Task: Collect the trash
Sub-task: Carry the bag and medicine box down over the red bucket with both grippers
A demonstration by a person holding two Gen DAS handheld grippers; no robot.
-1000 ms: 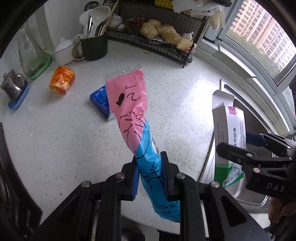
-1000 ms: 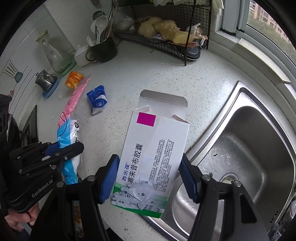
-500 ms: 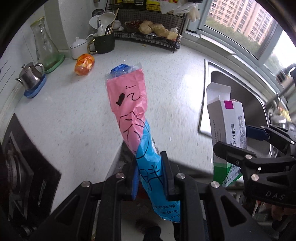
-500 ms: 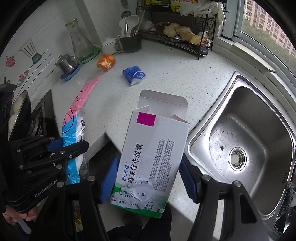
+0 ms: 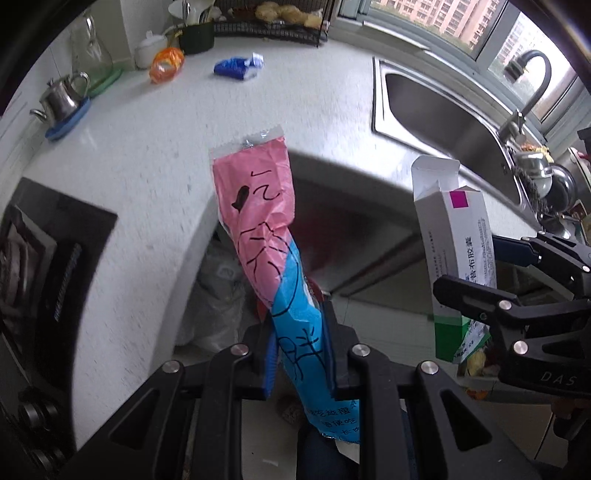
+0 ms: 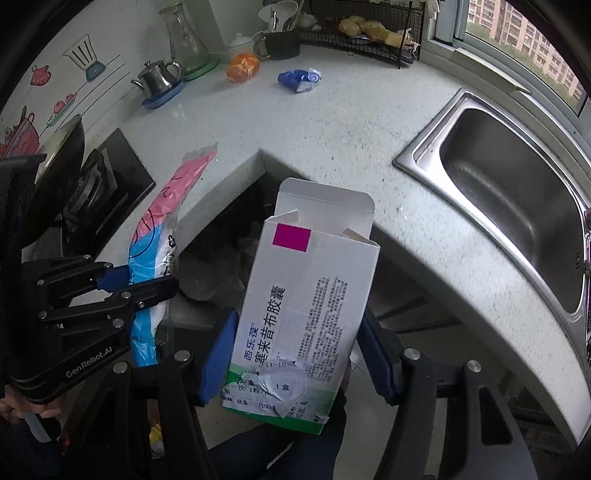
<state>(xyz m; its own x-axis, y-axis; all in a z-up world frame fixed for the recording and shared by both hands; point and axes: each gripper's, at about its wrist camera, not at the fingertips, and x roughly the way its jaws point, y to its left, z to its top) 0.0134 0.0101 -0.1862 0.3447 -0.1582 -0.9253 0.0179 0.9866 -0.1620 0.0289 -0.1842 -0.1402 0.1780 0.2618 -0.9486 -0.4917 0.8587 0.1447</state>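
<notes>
My left gripper (image 5: 301,360) is shut on a long pink and blue wrapper (image 5: 258,229) that sticks up past its blue pads. The wrapper (image 6: 155,236) and that left gripper (image 6: 135,282) show at the left of the right wrist view too. My right gripper (image 6: 295,354) is shut on an opened white and green medicine box (image 6: 306,295), flap up. The box (image 5: 456,258) appears at the right of the left wrist view, held by the right gripper (image 5: 491,273). Both grippers hang off the counter's front edge, above the floor. A blue packet (image 6: 299,79) and an orange wrapper (image 6: 242,68) lie far back on the counter.
White speckled counter (image 6: 332,129) with an inner corner below the grippers. Steel sink (image 6: 517,177) at right, black hob (image 6: 107,184) at left. A kettle (image 6: 159,79), glass carafe (image 6: 186,40), utensil mug (image 6: 280,42) and wire rack (image 6: 365,26) line the back. Grey bags (image 5: 218,295) sit under the counter.
Both grippers have pulled back from over the counter to beyond its front edge, still holding the wrapper and the box. The counter items now look farther away.
</notes>
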